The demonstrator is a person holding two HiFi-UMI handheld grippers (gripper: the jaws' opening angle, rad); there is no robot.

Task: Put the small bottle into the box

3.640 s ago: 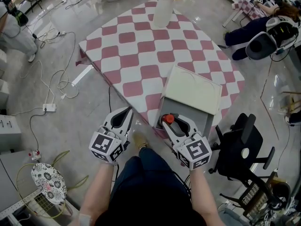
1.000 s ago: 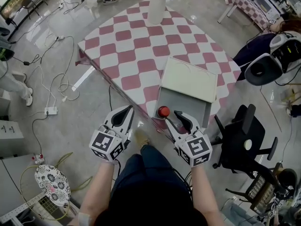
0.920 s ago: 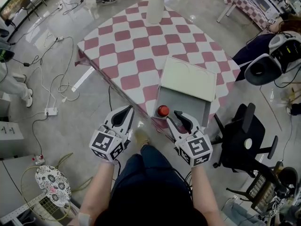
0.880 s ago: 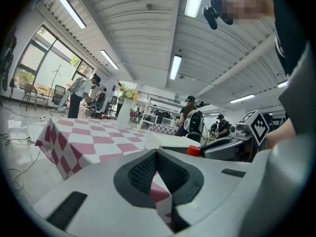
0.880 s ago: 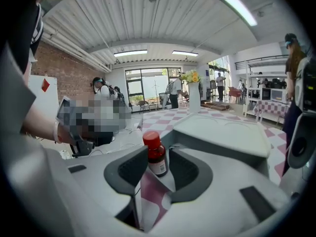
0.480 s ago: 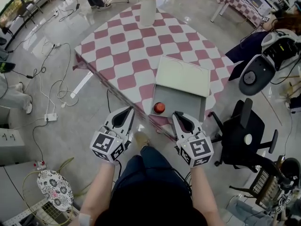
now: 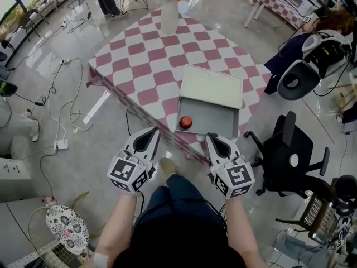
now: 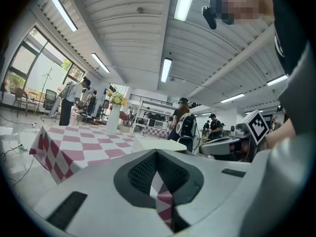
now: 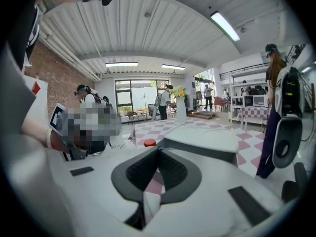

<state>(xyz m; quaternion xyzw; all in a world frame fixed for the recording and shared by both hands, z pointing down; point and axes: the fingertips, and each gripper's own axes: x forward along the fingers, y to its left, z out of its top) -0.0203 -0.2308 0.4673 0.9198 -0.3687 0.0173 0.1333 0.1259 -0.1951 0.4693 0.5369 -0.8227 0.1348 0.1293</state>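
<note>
The small bottle with its red cap stands upright in the near left corner of the open grey box, whose pale lid lies back behind it. In the right gripper view the red cap shows just left of the lid. My right gripper is off the table's near edge, apart from the bottle; its jaws have just been closing and are shut with nothing between them. My left gripper hangs beside it over the floor, shut and empty.
The box sits at the near corner of a pink-and-white checked table, with a white vase of flowers at the far side. A black office chair stands to the right. Cables trail over the floor at left.
The right gripper let go of the bottle in the box, drew back toward me and shut. Both grippers now sit farther from the table edge.
</note>
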